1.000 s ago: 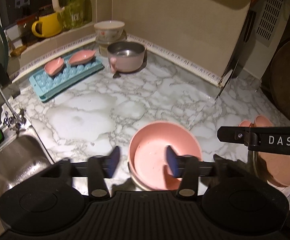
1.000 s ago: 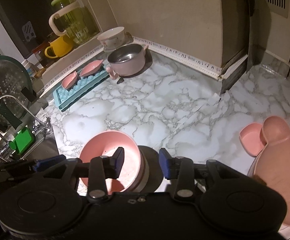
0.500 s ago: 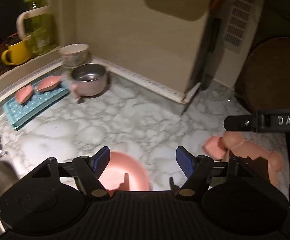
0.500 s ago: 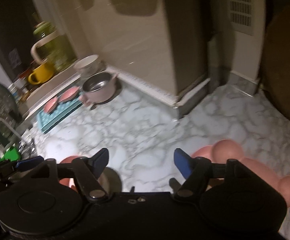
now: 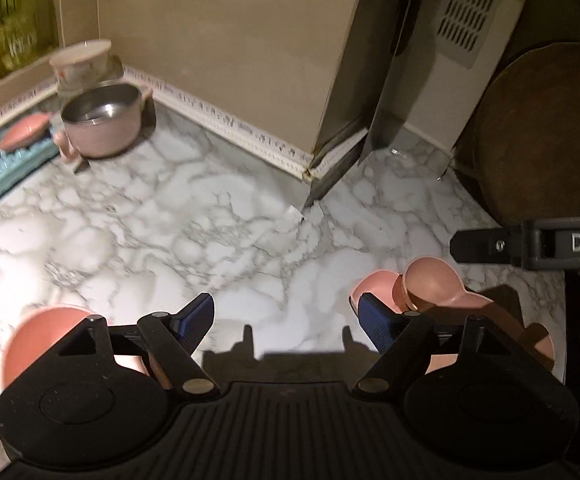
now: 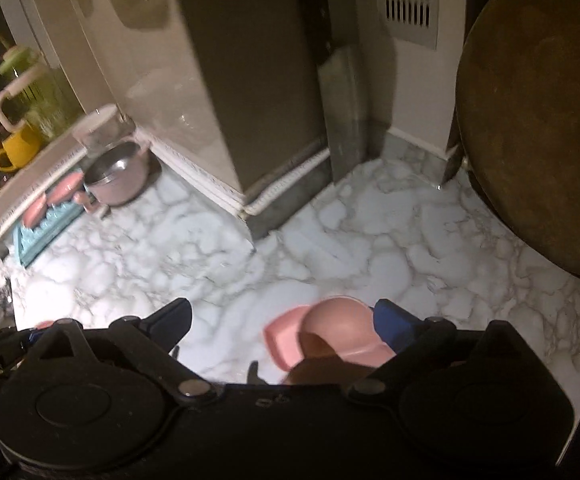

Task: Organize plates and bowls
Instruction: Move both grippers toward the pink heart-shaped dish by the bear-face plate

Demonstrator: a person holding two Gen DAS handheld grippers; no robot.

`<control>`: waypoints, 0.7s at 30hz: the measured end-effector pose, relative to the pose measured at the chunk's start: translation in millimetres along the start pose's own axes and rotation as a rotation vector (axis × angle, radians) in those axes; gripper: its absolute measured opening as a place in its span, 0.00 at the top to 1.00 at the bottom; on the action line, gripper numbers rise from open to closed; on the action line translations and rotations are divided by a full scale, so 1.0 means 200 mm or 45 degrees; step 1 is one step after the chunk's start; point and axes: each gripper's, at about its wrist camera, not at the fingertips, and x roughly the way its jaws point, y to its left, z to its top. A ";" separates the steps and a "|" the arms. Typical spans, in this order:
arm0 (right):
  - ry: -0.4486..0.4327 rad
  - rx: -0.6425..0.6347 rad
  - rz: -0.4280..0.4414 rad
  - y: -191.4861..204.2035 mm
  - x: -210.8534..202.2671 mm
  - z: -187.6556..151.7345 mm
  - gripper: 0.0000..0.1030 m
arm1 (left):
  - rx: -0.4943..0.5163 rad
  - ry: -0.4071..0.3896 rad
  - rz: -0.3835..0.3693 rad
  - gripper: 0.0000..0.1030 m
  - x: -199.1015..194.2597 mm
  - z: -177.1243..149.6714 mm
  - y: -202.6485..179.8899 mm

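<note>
pink bowl [image 5: 46,336]: round, plain pink, sitting near-left on the marble counter [image 5: 194,232]; most of it is hiding behind the left gripper's body, only the far rim showing.
bear plate [image 5: 433,284]: pink, w/ a round ear lobe sticking up, sitting near-right on the counter; in the right wrist view [image 6: 341,336] it's lying under the gripper, between the fingers but nearer the right one; can't tell if anything's touching it.
small pink dish [image 5: 373,292]: lying just left of the bear plate's ear, touching or tucked under it, can't tell which.
left gripper [image 5: 286,316]: fingers spreading wide, nothing between them, hanging over bare counter between bowl and bear plate.
right gripper [image 6: 286,320]: fingers spreading wide, not pinching anything; its arm is poking in at right of the left view.
hard to see: both views are blurring; lower part of bear plate is cut off by gripper bodies.
pot [image 5: 102,120]: steel inside, pinkish outside, sitting far-left, looking empty.
white bowl [image 5: 80,60]: standing just behind the pot.
blue tray [image 6: 46,228]: far-left, holding two small pink leaf-shaped dishes [image 5: 24,132].
ledge stuff: yellow mug [image 6: 14,152] and green pitcher [image 6: 34,96] standing far-left.
</note>
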 end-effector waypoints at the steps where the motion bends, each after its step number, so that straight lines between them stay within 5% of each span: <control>1: 0.032 -0.015 0.009 -0.02 0.03 0.01 0.06 | -0.012 0.015 -0.001 0.23 0.04 0.01 -0.02; 8: 0.159 -0.054 0.002 -0.17 0.25 0.13 0.09 | -0.089 0.108 0.028 0.23 0.26 0.02 -0.10; 21: 0.373 -0.109 0.103 -0.26 0.59 0.24 0.31 | -0.160 0.216 0.057 0.24 0.52 0.01 -0.13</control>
